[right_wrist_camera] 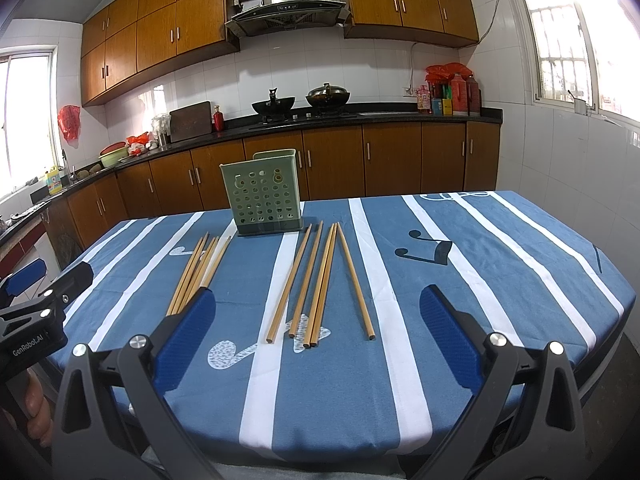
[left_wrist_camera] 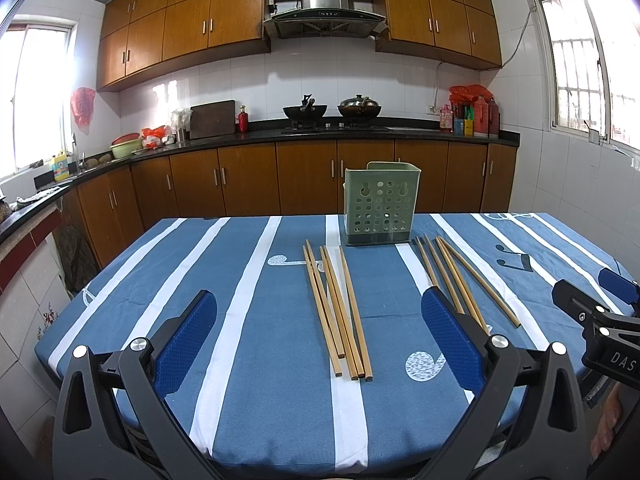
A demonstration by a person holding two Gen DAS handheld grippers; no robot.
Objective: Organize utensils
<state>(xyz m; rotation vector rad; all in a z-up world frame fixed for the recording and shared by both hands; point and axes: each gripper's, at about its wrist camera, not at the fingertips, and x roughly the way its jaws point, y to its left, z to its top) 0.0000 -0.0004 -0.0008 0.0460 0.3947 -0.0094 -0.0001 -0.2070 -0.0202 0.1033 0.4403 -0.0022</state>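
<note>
A green perforated utensil holder (left_wrist_camera: 380,206) stands upright at the far middle of the table; it also shows in the right wrist view (right_wrist_camera: 264,194). Two groups of wooden chopsticks lie flat in front of it. The left group (left_wrist_camera: 338,312) lies ahead of my left gripper (left_wrist_camera: 320,320), which is open and empty above the near table edge. The right group (right_wrist_camera: 320,284) lies ahead of my right gripper (right_wrist_camera: 318,316), also open and empty. The left group shows in the right wrist view (right_wrist_camera: 200,268), partly hidden by a finger.
The table wears a blue cloth with white stripes (left_wrist_camera: 240,280). Behind it run wooden kitchen cabinets (left_wrist_camera: 248,180) and a black counter with woks (left_wrist_camera: 304,114). The right gripper shows at the right edge of the left wrist view (left_wrist_camera: 600,312).
</note>
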